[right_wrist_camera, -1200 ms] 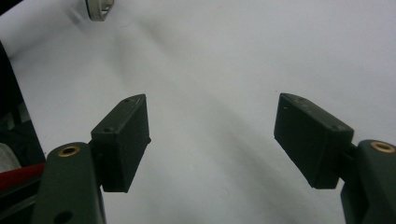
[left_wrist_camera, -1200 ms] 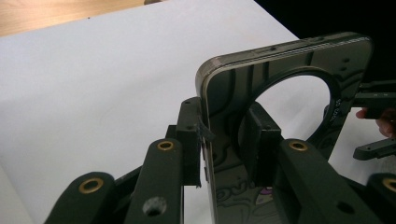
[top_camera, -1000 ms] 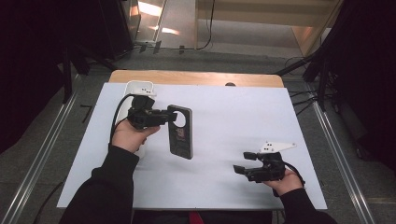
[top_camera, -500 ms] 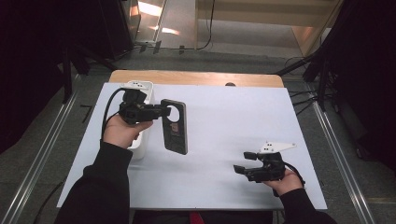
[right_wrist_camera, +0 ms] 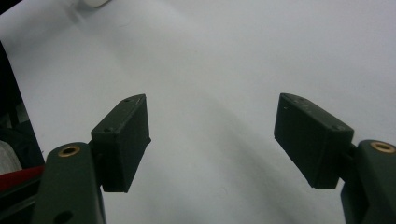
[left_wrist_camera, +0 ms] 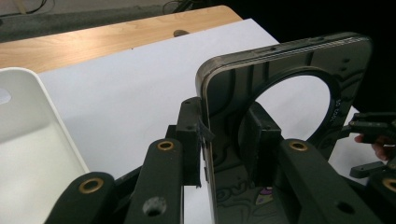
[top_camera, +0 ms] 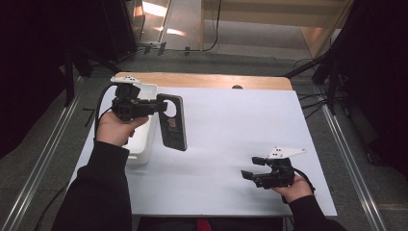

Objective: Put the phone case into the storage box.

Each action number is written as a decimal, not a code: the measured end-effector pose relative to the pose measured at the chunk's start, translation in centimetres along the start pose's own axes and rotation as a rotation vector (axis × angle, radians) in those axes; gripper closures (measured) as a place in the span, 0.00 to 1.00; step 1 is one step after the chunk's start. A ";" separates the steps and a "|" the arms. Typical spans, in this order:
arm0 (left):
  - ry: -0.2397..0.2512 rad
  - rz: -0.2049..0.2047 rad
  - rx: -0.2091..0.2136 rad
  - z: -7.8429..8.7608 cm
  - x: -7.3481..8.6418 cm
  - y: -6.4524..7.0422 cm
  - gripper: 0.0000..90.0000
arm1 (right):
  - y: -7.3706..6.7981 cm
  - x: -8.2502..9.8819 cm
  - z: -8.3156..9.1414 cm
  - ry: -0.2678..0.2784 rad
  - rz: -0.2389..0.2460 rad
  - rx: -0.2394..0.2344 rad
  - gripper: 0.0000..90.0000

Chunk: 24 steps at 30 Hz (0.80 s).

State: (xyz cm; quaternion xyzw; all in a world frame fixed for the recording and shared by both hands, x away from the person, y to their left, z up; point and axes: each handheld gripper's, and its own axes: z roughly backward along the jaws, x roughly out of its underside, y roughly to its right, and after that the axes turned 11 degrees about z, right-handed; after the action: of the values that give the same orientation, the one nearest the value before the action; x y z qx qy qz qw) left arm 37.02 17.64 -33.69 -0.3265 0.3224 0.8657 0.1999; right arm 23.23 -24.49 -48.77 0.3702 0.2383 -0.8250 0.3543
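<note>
gripping the dark phone case (top_camera: 172, 122) by its edge, the left tongs (top_camera: 154, 106) hold it clear of the bench, at three o'clock of the white tray (top_camera: 144, 139), likely its destination; right tongs (top_camera: 250, 168) rest open, empty.

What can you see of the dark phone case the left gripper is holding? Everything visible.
The phone case is a dark, flat, rounded-corner rectangle, plastic-looking, with a large round opening near its top end and a faint printed pattern. The left gripper is shut on its upper edge, one pad on each face beside the opening, as the left gripper view shows. It hangs long side down, clear of the white table, just right of the white bin. Nothing else touches it.
</note>
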 end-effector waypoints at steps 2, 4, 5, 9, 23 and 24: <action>-0.001 -0.004 -0.012 0.0 -0.1 0.0 0.79 | 0.0 0.1 0.1 0.000 -0.001 0.001 0.29; -0.008 -0.017 -0.031 0.0 -0.3 0.0 0.79 | 0.0 0.1 0.1 0.003 -0.005 0.002 0.29; -0.007 -0.016 -0.027 0.1 -0.3 0.0 0.79 | 0.0 0.1 0.2 0.001 -0.009 0.005 0.29; -0.012 -0.017 -0.024 0.1 -0.6 -0.1 0.79 | 0.0 0.2 0.2 -0.001 -0.006 0.000 0.29; 0.010 -0.022 -0.025 0.2 -1.6 -0.9 0.79 | 0.0 0.7 0.5 0.004 -0.013 0.014 0.29; 0.014 -0.021 -0.024 0.3 -1.7 -0.9 0.79 | -0.1 0.8 0.5 0.003 -0.018 0.015 0.29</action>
State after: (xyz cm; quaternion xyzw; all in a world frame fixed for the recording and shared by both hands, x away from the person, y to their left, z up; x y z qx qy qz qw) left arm 38.61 18.28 -32.78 -0.3383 0.3099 0.8651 0.2026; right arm 22.58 -25.11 -49.01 0.3717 0.2359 -0.8295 0.3436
